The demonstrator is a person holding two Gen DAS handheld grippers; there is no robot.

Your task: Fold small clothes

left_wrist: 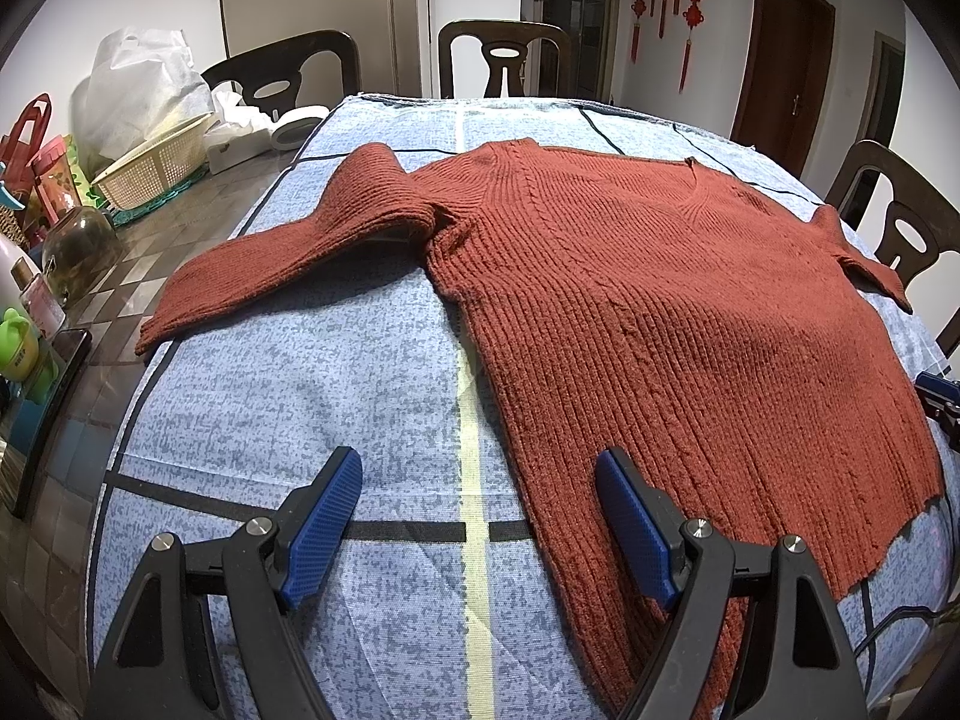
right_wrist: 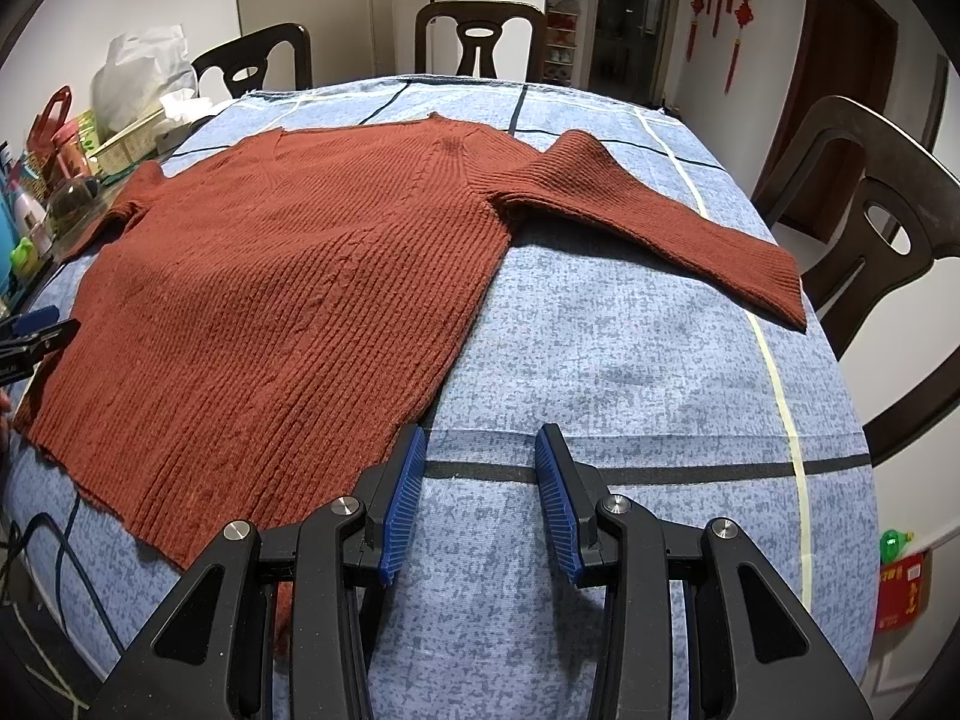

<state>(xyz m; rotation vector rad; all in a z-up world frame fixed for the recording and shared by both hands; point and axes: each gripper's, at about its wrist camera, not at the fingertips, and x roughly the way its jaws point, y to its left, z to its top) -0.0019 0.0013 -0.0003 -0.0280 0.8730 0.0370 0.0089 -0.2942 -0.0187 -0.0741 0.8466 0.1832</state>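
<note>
Sweater (left_wrist: 648, 312), a soft, limp rib knit spread flat on the cloth-covered desk (left_wrist: 312, 420), is judged best gripped at its hem corners or sleeve cuffs, while left hand-held gripper (left_wrist: 480, 480) and right hand-held gripper (right_wrist: 480, 450) stand open, empty.

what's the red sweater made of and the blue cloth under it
Sweater: looks like a thick ribbed knit, wool or acrylic yarn, matte and slightly fuzzy, with raised vertical ribs. Blue cloth: seems a thin woven printed cotton-type fabric, matte, mottled print with dark and pale stripes.
</note>
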